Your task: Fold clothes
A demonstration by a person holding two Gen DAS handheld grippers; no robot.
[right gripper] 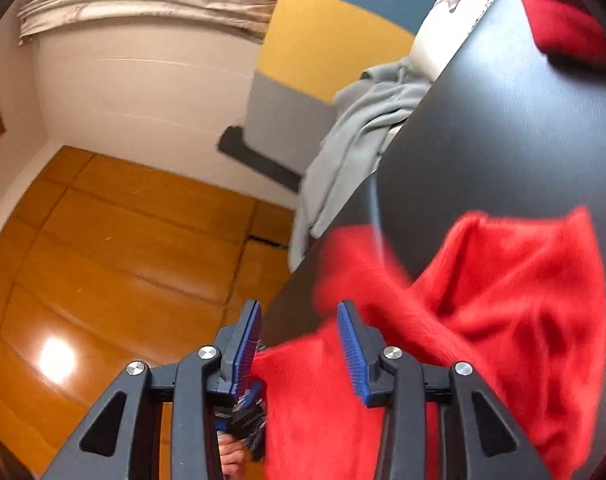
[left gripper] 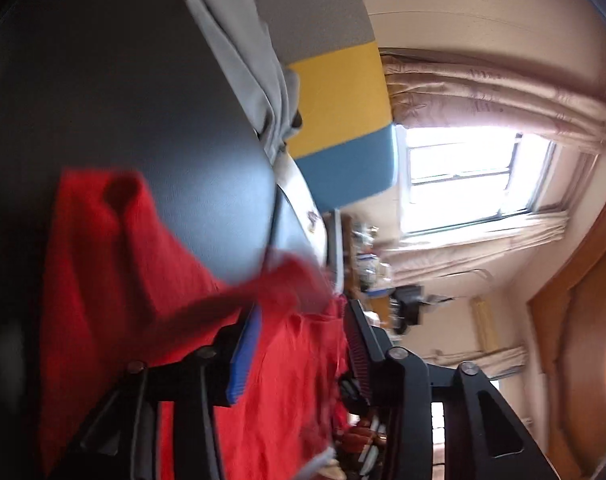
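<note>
The red garment [right gripper: 503, 300] lies rumpled on the dark surface [right gripper: 503, 140], one end trailing over its near edge; no neat fold shows, so folding appears unfinished.

Left tongs [left gripper: 299, 344]: spread, with red cloth running between the pads; blur leaves it unclear whether they grip it.

Right tongs [right gripper: 299, 344]: spread, cloth beside and below the right pad, not pinched.

A grey garment [right gripper: 343, 152] hangs off the surface's far edge, unfolded.

Only the right view shows the wooden floor [right gripper: 123, 240] and another red piece [right gripper: 559, 20] at the far corner; only the left view shows the window [left gripper: 471, 168].
</note>
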